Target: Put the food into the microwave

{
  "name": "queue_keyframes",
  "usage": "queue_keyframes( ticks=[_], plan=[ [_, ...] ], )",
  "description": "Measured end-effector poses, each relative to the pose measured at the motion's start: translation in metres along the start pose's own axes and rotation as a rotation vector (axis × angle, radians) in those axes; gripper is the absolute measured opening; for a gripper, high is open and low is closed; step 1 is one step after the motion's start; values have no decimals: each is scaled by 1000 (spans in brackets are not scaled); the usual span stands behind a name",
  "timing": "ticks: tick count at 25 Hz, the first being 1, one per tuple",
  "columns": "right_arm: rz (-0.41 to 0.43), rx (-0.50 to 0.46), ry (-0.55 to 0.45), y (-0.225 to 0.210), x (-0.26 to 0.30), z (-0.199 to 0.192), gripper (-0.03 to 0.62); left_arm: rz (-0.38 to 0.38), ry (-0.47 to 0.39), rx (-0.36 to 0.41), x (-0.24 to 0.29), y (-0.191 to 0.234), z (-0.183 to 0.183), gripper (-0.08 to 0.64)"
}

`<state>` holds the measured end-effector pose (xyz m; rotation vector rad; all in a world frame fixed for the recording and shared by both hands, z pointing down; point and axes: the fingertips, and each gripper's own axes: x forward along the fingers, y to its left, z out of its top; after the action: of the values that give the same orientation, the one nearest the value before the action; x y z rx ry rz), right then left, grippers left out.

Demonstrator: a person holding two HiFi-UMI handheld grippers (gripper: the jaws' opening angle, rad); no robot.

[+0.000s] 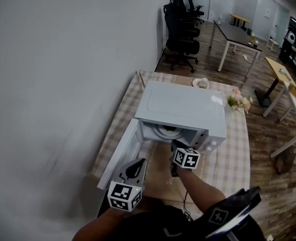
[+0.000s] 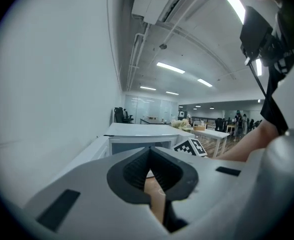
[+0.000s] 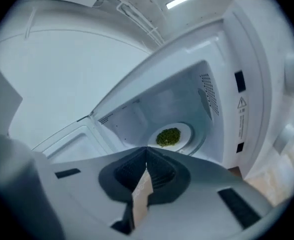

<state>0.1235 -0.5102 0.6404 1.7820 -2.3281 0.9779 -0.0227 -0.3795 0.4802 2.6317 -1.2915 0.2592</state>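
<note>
While its pads are pressed together with nothing between them, the right claw (image 3: 146,159) hangs just in front of the open mouth of the white microwave (image 1: 180,107). The left claw (image 2: 150,160), likewise closed and empty, sits nearer the person and further left, beside the outer end of the microwave's door (image 1: 118,157), which is swung wide to the left. Inside the cavity the food (image 3: 168,136), a small green heap, lies on a white plate (image 3: 185,130) on the turntable, well apart from both claws. The microwave stands on a desk (image 1: 233,154) covered with a beige and white checked cloth. A bunch of pink and white flowers (image 1: 239,102) stands near its far right corner, and a small pale dish (image 1: 200,83) sits at its far edge. A plain white wall (image 1: 62,74) fills the left side of the scene, close beside the desk. Wood-plank floor (image 1: 268,134) spreads out to the right. At the far end, black office chairs (image 1: 182,31) are gathered by the wall next to a dark-topped table (image 1: 235,34) on white legs, and light wooden desks (image 1: 281,72) line the right side. Strip lights (image 2: 170,67) run along the pale ceiling.
</note>
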Motion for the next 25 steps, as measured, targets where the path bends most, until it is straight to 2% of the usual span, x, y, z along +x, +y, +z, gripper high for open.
queue_keyframes(
  ticks=[3, 6, 10, 13, 15, 25],
  plan=[
    [45, -73, -24, 24, -24, 7, 9, -30, -22, -34, -5, -5, 3, 6],
    [88, -108, -73, 46, -52, 21, 9, -19, -41, -37, -10, -9, 3, 6],
    [95, -183, -99, 65, -88, 32, 9, -40, -46, -24, -15, -21, 2, 6],
    [114, -144, -129, 75, -112, 43, 9, -59, -59, 7, -19, -26, 6, 6],
    [106, -146, -148, 80, -127, 50, 9, -63, -58, 18, -25, -28, 5, 6],
    [71, -288, -220, 114, -178, 64, 8, -54, -63, 8, -50, -25, 2, 6]
  ],
)
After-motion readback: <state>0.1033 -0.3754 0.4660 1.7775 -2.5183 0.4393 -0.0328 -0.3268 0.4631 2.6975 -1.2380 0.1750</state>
